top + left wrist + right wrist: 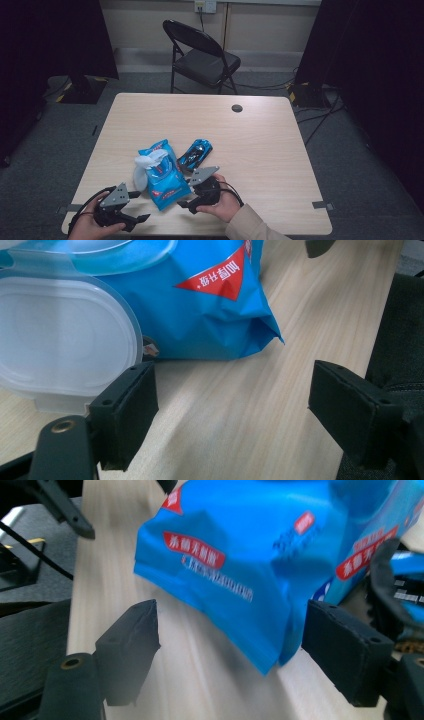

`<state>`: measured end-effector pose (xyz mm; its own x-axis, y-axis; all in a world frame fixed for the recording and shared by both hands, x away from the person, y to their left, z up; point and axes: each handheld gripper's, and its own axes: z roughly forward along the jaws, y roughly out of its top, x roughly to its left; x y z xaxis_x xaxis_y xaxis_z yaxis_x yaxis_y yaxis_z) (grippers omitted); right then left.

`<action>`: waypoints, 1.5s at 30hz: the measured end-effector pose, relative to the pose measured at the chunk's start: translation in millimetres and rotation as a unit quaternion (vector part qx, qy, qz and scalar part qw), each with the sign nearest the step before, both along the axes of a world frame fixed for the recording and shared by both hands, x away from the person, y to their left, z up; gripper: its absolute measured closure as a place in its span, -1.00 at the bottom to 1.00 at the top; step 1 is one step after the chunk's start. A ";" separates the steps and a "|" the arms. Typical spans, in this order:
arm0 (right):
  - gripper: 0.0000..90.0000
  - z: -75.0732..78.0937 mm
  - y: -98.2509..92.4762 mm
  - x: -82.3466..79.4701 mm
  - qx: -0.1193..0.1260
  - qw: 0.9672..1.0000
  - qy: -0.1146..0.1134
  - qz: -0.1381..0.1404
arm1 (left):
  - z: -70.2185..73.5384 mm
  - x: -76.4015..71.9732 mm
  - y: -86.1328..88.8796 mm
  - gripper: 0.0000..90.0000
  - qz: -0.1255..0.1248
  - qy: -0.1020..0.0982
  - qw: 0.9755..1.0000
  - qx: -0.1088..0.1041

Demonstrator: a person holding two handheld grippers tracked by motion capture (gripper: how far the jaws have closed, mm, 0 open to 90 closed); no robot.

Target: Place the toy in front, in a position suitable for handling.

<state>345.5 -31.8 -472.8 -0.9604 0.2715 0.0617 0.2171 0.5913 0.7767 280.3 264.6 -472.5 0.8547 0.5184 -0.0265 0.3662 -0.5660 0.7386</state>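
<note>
A blue wet-wipe pack (167,187) lies near the table's front edge, with its clear flip lid (140,177) swung open to the left and a white wipe (147,161) bunched at the opening. To its right, beside it, sits a blue toy car (196,152). My left gripper (141,205) is open at the front left, just short of the pack (200,315) and lid (60,340), with bare table between its jaws (232,385). My right gripper (186,194) stands open at the pack's near right corner. That corner of the pack (240,545) lies between the jaws (232,612), untouched by the pads.
The wooden table (260,150) has a round cable hole (237,108) toward the back. A black folding chair (200,55) stands behind it. Dark curtains and cables flank the sides. The table's front edge runs right beside both hands.
</note>
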 end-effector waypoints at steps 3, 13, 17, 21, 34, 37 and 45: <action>-0.50 1.6 7.2 4.1 0.005 1.000 0.005 0.006 | -2.4 2.0 -1.8 -0.56 0.002 0.003 1.000 -0.002; -0.34 -3.3 9.5 19.0 -0.003 1.000 0.009 -0.009 | -5.7 8.4 -12.3 -0.52 0.006 0.003 1.000 -0.008; -0.34 -7.2 10.3 20.2 -0.005 1.000 0.013 -0.014 | -7.4 10.4 -19.1 -0.49 0.003 0.003 1.000 0.007; -0.30 -9.9 12.4 21.3 -0.009 1.000 0.004 -0.005 | -9.3 13.8 -19.9 -0.44 0.008 0.001 1.000 0.002; -0.27 -9.6 28.8 22.7 -0.009 1.000 -0.002 -0.001 | -10.6 17.5 -15.7 -0.38 0.016 -0.003 1.000 0.008; -0.23 -5.8 39.0 21.3 -0.012 1.000 -0.023 0.008 | -10.0 18.6 -11.6 -0.38 0.023 -0.004 1.000 0.013; -0.13 -5.6 55.9 27.4 0.009 0.999 -0.030 0.005 | -10.8 20.9 1.9 -0.33 0.050 -0.003 0.999 0.007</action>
<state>372.9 24.1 -478.4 -0.9654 0.2607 0.0076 0.1628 0.5797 0.7984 301.2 266.5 -483.3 0.7990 0.6012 -0.0140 0.4167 -0.5367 0.7337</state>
